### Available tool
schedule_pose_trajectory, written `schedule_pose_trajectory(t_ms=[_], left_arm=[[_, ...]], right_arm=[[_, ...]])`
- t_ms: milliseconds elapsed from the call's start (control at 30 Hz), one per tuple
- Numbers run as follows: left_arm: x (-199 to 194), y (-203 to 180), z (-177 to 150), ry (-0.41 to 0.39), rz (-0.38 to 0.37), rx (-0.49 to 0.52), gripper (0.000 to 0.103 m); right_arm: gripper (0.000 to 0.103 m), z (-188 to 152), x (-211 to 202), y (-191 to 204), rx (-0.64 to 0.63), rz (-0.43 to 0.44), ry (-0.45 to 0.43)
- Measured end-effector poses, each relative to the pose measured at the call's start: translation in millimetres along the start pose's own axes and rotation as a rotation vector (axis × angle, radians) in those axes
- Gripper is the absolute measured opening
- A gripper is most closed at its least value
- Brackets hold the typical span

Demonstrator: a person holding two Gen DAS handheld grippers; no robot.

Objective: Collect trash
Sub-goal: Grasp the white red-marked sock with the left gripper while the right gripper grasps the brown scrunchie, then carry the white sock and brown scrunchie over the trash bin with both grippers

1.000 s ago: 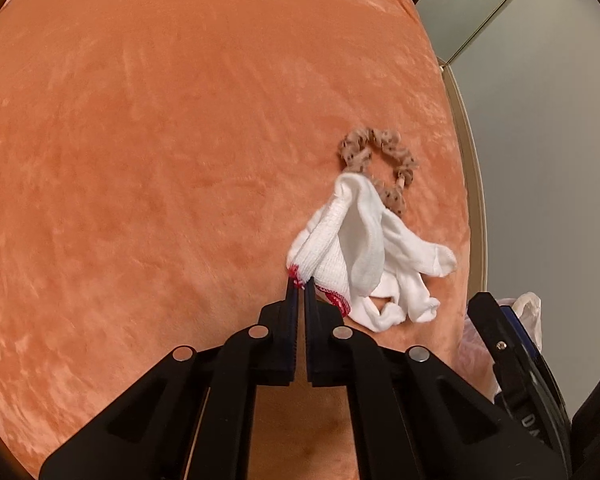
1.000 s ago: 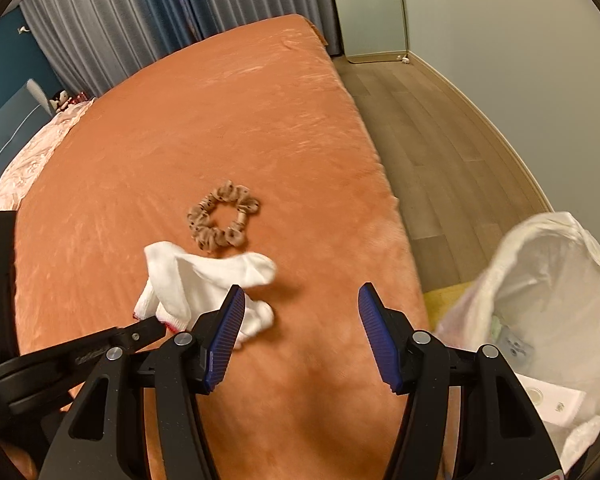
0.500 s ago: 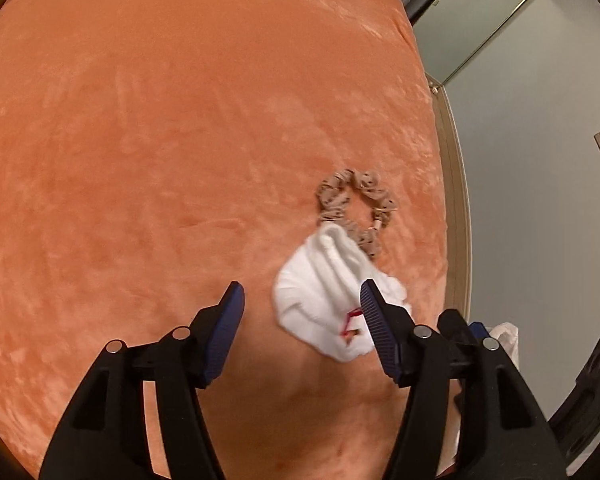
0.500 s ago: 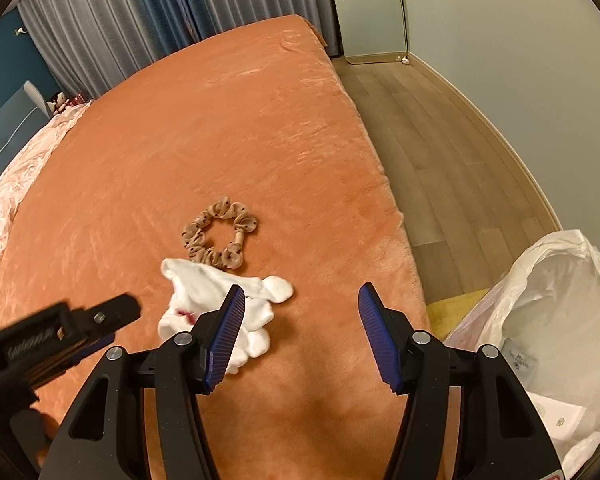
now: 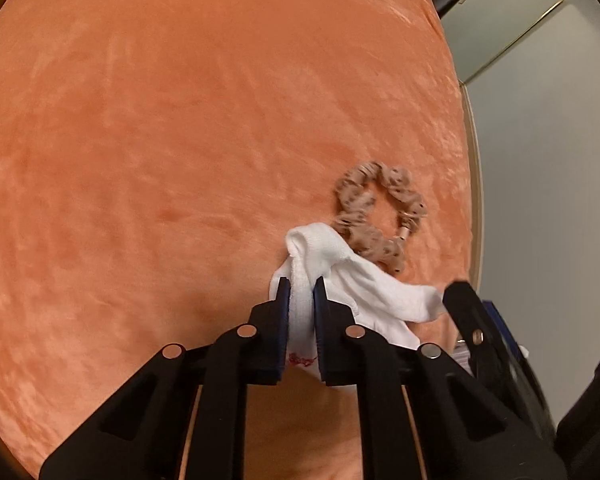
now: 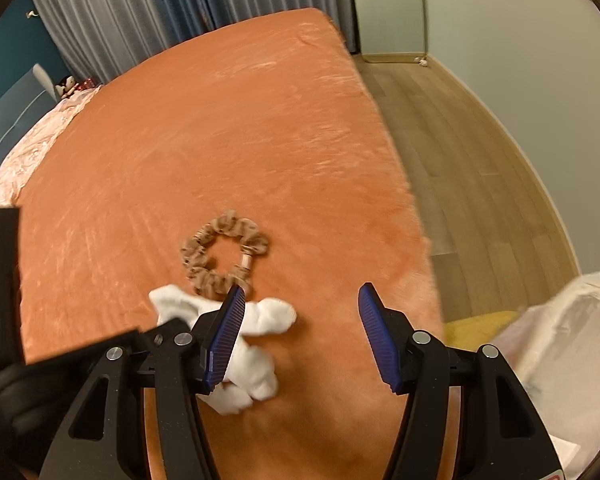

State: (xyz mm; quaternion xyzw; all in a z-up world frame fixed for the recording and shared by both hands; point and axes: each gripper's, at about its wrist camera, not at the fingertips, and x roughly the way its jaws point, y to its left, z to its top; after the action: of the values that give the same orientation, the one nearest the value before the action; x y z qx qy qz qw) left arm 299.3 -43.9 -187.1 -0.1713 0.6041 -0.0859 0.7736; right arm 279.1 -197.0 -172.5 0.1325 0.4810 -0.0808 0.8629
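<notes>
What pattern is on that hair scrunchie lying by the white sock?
The ruffled fabric hair scrunchie is tan with dark brown spots, clearest in the left wrist view.

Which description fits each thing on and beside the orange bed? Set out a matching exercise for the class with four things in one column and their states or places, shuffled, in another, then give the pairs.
Things
1. white sock
2. scrunchie
3. right gripper
4. white plastic bag

States or places
A. jaws apart, nothing between them
B. lies loose on the blanket, a brown ring
C. pinched by the left gripper
D. off the bed's edge, at the right of the right wrist view

Pairs: 1-C, 2-B, 3-A, 4-D
</notes>
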Motion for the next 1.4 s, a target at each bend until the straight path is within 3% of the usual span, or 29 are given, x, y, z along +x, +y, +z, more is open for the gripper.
schedule_pose_trajectory(t_ms=[67,233,300,367,467,667,933,1400], left_arm=[[-9.2,8.5,0.3,-0.032,0.035,0.017,0.011],[-24.2,33.0,10.4,-0.061,0.115,0.028,0.011],[-29.0,37.3,12.8,-0.071,0.143,0.049,0.011],[-34.0,41.0,13.6,-0.078,0.156,0.067,0.011],[-40.9,42.8,12.5,-0.089,0.162,0.084,0.011],[-58.9,30.4,0.1,-0.105,0.141,0.108,0.011],[-91.7,-19.1,-33.1,-0.139,0.099,0.192,0.011],[-151.4,-130.0,-107.9,-0.175,-0.047,0.377,0.011]], right_arm=[[0.057,4.9,13.3,10.2,-0.021,-0.003,0.015],[0.044,13.3,47.7,29.2,-0.042,0.0,0.062],[0.03,12.3,57.6,33.7,-0.035,0.005,0.088],[0.027,8.6,63.0,36.0,-0.033,-0.012,0.092],[0.008,3.4,59.2,35.1,-0.025,0.006,0.096],[0.007,-8.8,26.3,33.2,-0.039,0.03,0.073],[0.007,-17.3,-45.5,21.2,-0.037,0.063,-0.011],[0.007,-40.6,-177.4,-80.9,0.062,-0.016,-0.185]])
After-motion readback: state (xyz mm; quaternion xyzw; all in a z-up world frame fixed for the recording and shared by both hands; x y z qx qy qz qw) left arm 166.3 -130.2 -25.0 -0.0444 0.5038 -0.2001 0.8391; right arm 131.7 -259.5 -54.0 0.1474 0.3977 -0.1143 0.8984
